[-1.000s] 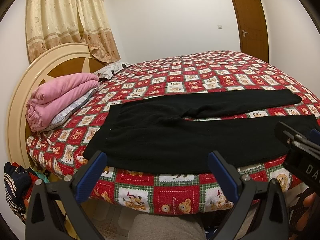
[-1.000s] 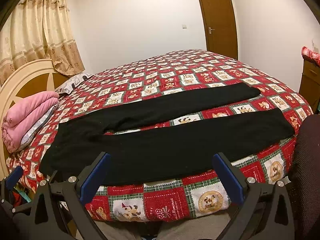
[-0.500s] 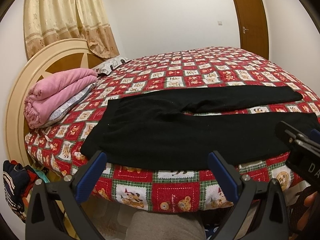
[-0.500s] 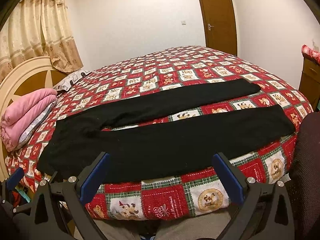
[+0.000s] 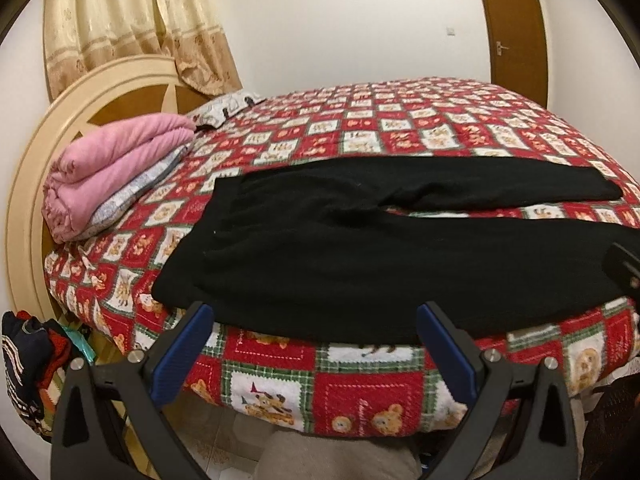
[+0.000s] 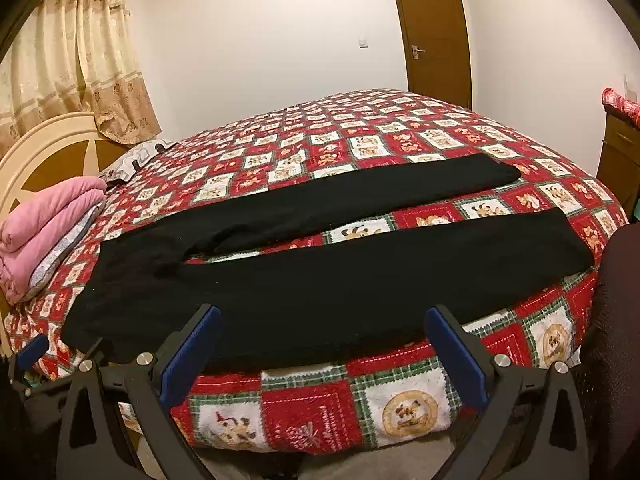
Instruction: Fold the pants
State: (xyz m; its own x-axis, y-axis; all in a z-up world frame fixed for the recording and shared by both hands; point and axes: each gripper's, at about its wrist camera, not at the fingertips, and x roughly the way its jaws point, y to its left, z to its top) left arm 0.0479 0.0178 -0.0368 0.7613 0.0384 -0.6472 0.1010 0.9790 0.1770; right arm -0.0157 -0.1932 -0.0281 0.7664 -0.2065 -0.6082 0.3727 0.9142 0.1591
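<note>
Black pants (image 5: pixel 360 252) lie flat on the bed, waistband to the left, both legs spread apart and running to the right; they also show in the right wrist view (image 6: pixel 320 276). My left gripper (image 5: pixel 316 316) is open and empty, just in front of the pants' near edge by the waist end. My right gripper (image 6: pixel 322 320) is open and empty, in front of the near leg's edge. The right gripper's body shows at the right edge of the left wrist view (image 5: pixel 624 268).
The bed has a red patchwork bedspread (image 5: pixel 400 128) and a round cream headboard (image 5: pixel 36 152). A folded pink blanket (image 5: pixel 112 168) lies by the headboard. Clothes (image 5: pixel 24 364) hang at the lower left. A brown door (image 6: pixel 432 32) and a dresser (image 6: pixel 620 152) stand beyond.
Both grippers have moved closer to the bed's near edge and a little lower. The pants have not moved. Both grippers stay open.
</note>
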